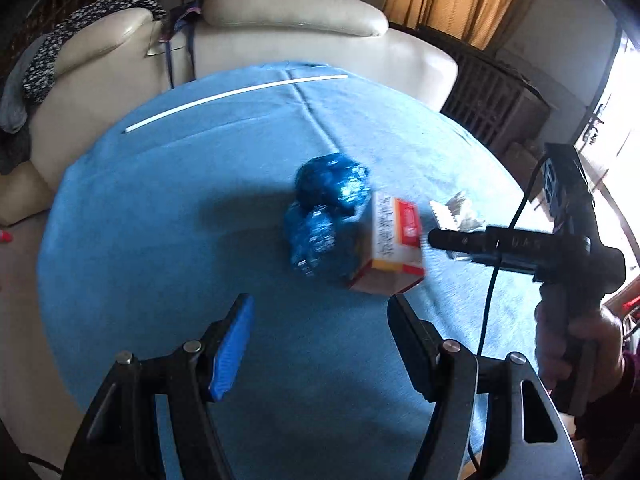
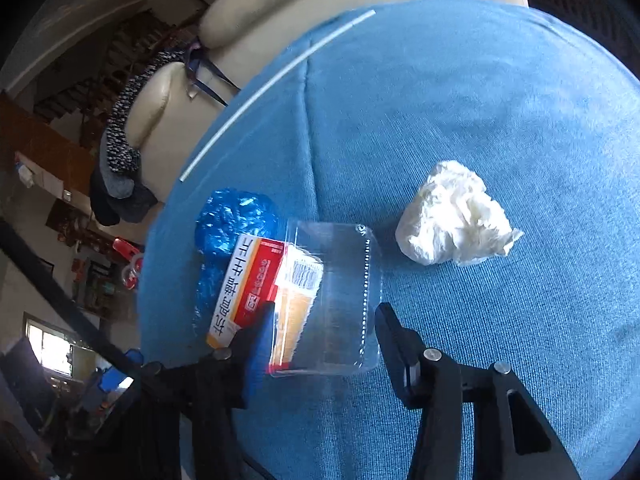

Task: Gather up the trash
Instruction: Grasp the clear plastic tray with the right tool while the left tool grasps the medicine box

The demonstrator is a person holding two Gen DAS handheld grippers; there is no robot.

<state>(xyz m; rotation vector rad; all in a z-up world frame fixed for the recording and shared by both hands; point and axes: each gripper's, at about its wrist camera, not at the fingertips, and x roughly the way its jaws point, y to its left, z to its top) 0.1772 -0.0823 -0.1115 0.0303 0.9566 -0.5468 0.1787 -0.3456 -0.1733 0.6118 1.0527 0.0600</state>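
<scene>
On the blue-covered table (image 1: 160, 240) lie a crumpled blue plastic wrapper (image 1: 324, 208), a red, orange and white medicine box (image 1: 394, 240) and a crumpled white tissue (image 2: 456, 214). In the right wrist view a clear plastic tray (image 2: 340, 296) sits against the box (image 2: 256, 280), with the blue wrapper (image 2: 232, 220) behind. My right gripper (image 2: 324, 316) is open, its fingers either side of the clear tray. It also shows in the left wrist view (image 1: 436, 236), low beside the box. My left gripper (image 1: 320, 312) is open and empty, just short of the box.
A thin white straw (image 1: 236, 94) lies near the table's far edge. A cream leather sofa (image 1: 288, 16) with dark clothes on it stands behind the table. The right gripper's black cable (image 1: 488, 300) hangs over the table at right.
</scene>
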